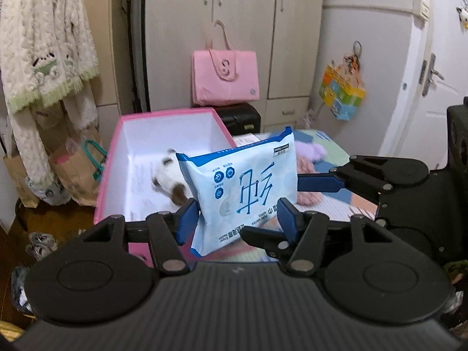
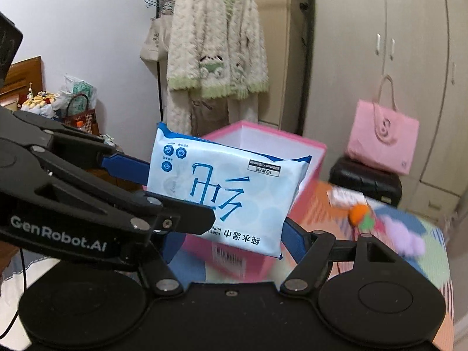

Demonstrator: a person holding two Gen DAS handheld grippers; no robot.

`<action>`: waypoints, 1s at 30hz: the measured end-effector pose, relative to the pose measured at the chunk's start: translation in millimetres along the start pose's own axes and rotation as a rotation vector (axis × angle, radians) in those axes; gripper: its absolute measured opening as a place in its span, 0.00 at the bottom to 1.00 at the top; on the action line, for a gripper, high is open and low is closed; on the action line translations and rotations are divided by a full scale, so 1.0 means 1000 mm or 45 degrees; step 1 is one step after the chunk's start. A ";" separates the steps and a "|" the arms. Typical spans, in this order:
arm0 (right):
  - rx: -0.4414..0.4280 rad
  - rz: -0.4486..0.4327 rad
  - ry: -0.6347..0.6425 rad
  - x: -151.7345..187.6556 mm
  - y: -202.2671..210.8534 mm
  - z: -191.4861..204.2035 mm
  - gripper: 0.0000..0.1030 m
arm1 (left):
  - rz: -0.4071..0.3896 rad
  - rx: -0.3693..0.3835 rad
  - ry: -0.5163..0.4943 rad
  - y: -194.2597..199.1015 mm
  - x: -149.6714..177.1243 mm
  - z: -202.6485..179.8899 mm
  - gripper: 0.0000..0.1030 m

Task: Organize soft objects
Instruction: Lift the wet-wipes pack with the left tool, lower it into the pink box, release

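Left wrist view: your left gripper (image 1: 237, 219) has its blue pads on both sides of the wipes pack (image 1: 239, 190), pinching its lower end. Your right gripper (image 1: 295, 201) clamps the same pack from the right. Behind the pack, the pink box (image 1: 109, 172) stands open with a blurred plush toy (image 1: 169, 178) inside; a pink bag (image 1: 225, 77) sits further back.

Right wrist view: the pack (image 2: 228, 193) hangs in front of the box (image 2: 310, 158), hiding its near wall. Your left gripper (image 2: 152, 184) crosses in from the left. Blurred soft toys (image 2: 403, 234) lie on the patchwork surface (image 2: 435, 251) to the right.
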State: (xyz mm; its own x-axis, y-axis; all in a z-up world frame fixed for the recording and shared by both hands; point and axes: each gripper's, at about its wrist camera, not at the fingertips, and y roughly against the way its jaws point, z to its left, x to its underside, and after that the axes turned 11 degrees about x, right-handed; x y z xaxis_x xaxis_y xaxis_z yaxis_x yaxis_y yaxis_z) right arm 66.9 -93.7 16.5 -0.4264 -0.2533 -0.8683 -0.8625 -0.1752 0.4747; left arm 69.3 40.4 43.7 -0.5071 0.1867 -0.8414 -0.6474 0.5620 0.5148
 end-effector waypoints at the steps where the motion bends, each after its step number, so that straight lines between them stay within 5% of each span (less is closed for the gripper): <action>1: -0.005 -0.001 0.004 -0.005 -0.005 0.000 0.75 | -0.005 -0.007 -0.001 -0.002 -0.004 0.005 0.55; 16: -0.048 0.054 -0.016 -0.063 -0.129 -0.033 0.71 | -0.066 0.018 0.125 -0.088 -0.060 0.102 0.56; 19: -0.039 0.101 0.003 -0.071 -0.153 -0.038 0.65 | -0.044 0.022 0.144 -0.108 -0.068 0.120 0.56; 24: -0.038 0.168 -0.051 -0.076 -0.188 -0.053 0.42 | -0.044 0.009 0.178 -0.136 -0.083 0.147 0.56; 30: -0.036 0.194 -0.065 -0.081 -0.217 -0.060 0.39 | 0.018 -0.022 0.162 -0.159 -0.091 0.161 0.56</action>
State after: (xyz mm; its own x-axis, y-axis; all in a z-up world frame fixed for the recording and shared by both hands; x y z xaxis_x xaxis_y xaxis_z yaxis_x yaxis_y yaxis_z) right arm 304.9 -91.8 -7.6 -0.5657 -0.2307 -0.7916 -0.7790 -0.1653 0.6049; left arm 310.0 64.4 11.9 -0.5836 0.0906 -0.8069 -0.6485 0.5461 0.5303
